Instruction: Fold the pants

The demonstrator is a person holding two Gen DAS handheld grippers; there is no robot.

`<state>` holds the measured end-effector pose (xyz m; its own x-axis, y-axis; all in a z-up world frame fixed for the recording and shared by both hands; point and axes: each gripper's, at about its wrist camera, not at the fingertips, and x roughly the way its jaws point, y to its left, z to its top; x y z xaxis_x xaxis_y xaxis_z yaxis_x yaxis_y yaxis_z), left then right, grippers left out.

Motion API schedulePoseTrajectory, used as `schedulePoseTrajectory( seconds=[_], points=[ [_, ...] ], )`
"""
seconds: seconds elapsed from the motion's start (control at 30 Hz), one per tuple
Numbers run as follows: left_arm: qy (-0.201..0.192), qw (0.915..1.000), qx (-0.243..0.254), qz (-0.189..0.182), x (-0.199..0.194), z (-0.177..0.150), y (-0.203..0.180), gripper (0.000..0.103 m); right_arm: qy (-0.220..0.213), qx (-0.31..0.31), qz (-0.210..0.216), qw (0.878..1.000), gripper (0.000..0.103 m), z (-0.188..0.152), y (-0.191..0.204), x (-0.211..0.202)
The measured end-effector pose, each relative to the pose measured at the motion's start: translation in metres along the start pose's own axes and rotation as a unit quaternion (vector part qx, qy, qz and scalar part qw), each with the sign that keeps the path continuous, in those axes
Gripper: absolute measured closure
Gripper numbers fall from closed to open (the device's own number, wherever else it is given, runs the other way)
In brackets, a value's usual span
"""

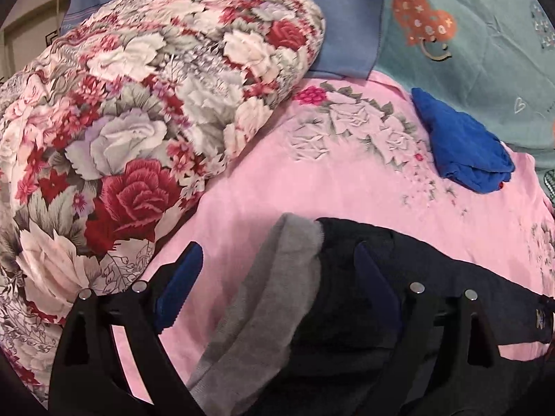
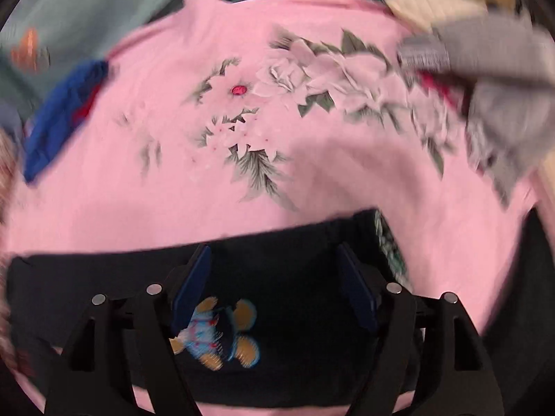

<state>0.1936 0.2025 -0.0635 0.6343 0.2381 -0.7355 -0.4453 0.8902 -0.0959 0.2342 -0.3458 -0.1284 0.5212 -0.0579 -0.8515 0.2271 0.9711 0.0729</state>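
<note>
Two views, both looking down at a bed with a pink sheet [image 1: 277,187].

Left wrist view: left tool [image 1: 274,284] wide apart, nothing pinched. Dark pants [image 1: 433,270] flat on the pink sheet, right under the tool, reaching off to the right. Gray lining [image 1: 277,277] of the pants showing at the near end, between the two fingers but not squeezed. Big flowery quilt [image 1: 121,121] rolled up on the left, near the pants but apart. Blue cloth [image 1: 461,145] far off on the right.

Right wrist view: blurry picture. Right tool [image 2: 274,287] wide too, holding nothing. Pants [image 2: 295,277] lying under it, with a little bear patch [image 2: 215,336] just below the fingers. Gray clothing [image 2: 492,86] up in the right corner, well away.

Looks like a fold just laid down, both tools let go. To do the next part well: pick the two corners of one end, bite deep into both layers, lift together, keep the edges even, lay flat, then smooth out.
</note>
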Motion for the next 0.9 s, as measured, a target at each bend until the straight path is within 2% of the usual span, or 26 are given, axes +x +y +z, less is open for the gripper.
schedulePoseTrajectory(
  seconds=[0.03, 0.07, 0.1, 0.13, 0.2, 0.23, 0.3, 0.37, 0.4, 0.43, 0.47, 0.5, 0.53, 0.6, 0.77, 0.83, 0.87, 0.9],
  points=[
    [0.005, 1.0, 0.001, 0.005, 0.005, 0.001, 0.0, 0.013, -0.005, -0.018, -0.019, 1.0, 0.034, 0.0, 0.008, 0.001],
    [0.008, 0.9999, 0.002, 0.006, 0.009, 0.002, 0.0, 0.013, -0.011, -0.013, -0.017, 1.0, 0.036, -0.001, 0.01, 0.0],
    [0.012, 0.9999, 0.0, 0.006, 0.014, 0.003, 0.001, 0.013, -0.015, -0.008, -0.02, 1.0, 0.049, -0.001, 0.009, -0.001],
    [0.016, 0.9999, -0.003, 0.002, 0.018, 0.005, 0.001, 0.013, -0.021, -0.004, -0.021, 1.0, 0.07, -0.003, 0.007, -0.004],
    [0.033, 0.9994, -0.007, -0.008, 0.029, 0.008, -0.001, 0.013, -0.028, 0.003, -0.012, 1.0, 0.09, -0.006, 0.004, -0.01],
    [0.043, 0.999, -0.008, -0.012, 0.035, 0.009, -0.002, 0.013, -0.031, 0.005, -0.011, 0.999, 0.091, -0.008, 0.004, -0.013],
    [0.06, 0.998, -0.008, -0.018, 0.044, 0.01, -0.004, 0.013, -0.04, 0.005, -0.01, 0.999, 0.09, -0.008, 0.005, -0.015],
    [0.075, 0.9968, -0.006, -0.028, 0.05, 0.01, -0.006, 0.013, -0.041, -0.007, -0.03, 0.999, 0.068, -0.006, 0.009, -0.019],
    [0.082, 0.996, -0.006, -0.035, 0.053, 0.01, -0.007, 0.013, -0.047, -0.009, -0.037, 0.998, 0.044, -0.001, 0.012, -0.022],
    [0.086, 0.9955, -0.005, -0.04, 0.054, 0.009, -0.008, 0.014, -0.067, -0.013, -0.034, 0.997, 0.038, 0.002, 0.016, -0.031],
    [0.088, 0.995, -0.003, -0.046, 0.055, 0.009, -0.01, 0.016, -0.096, -0.028, -0.009, 0.995, 0.038, 0.001, 0.027, -0.044],
    [0.089, 0.9947, 0.005, -0.052, 0.056, 0.007, -0.013, 0.031, -0.103, -0.049, 0.016, 0.993, 0.038, 0.002, 0.038, -0.05],
    [0.092, 0.9947, 0.014, -0.043, 0.058, 0.005, -0.016, 0.041, -0.101, -0.075, 0.044, 0.991, 0.038, 0.001, 0.052, -0.054],
    [0.084, 0.9954, 0.025, -0.038, 0.057, 0.003, -0.018, 0.045, -0.077, -0.134, 0.092, 0.984, 0.038, -0.004, 0.088, -0.052],
    [0.084, 0.9945, 0.021, -0.058, 0.052, 0.001, -0.015, 0.051, -0.031, -0.243, 0.105, 0.964, 0.038, -0.016, 0.158, -0.016],
    [0.084, 0.9941, 0.017, -0.066, 0.052, 0.0, -0.013, 0.053, 0.007, -0.272, 0.133, 0.953, 0.04, -0.021, 0.174, -0.003],
    [0.083, 0.9942, 0.017, -0.067, 0.051, 0.0, -0.012, 0.055, 0.0, -0.283, 0.131, 0.95, 0.042, -0.023, 0.178, -0.003],
    [0.081, 0.9942, 0.021, -0.068, 0.052, 0.0, -0.014, 0.059, -0.002, -0.296, 0.137, 0.945, 0.056, -0.025, 0.181, -0.005]
  ],
)
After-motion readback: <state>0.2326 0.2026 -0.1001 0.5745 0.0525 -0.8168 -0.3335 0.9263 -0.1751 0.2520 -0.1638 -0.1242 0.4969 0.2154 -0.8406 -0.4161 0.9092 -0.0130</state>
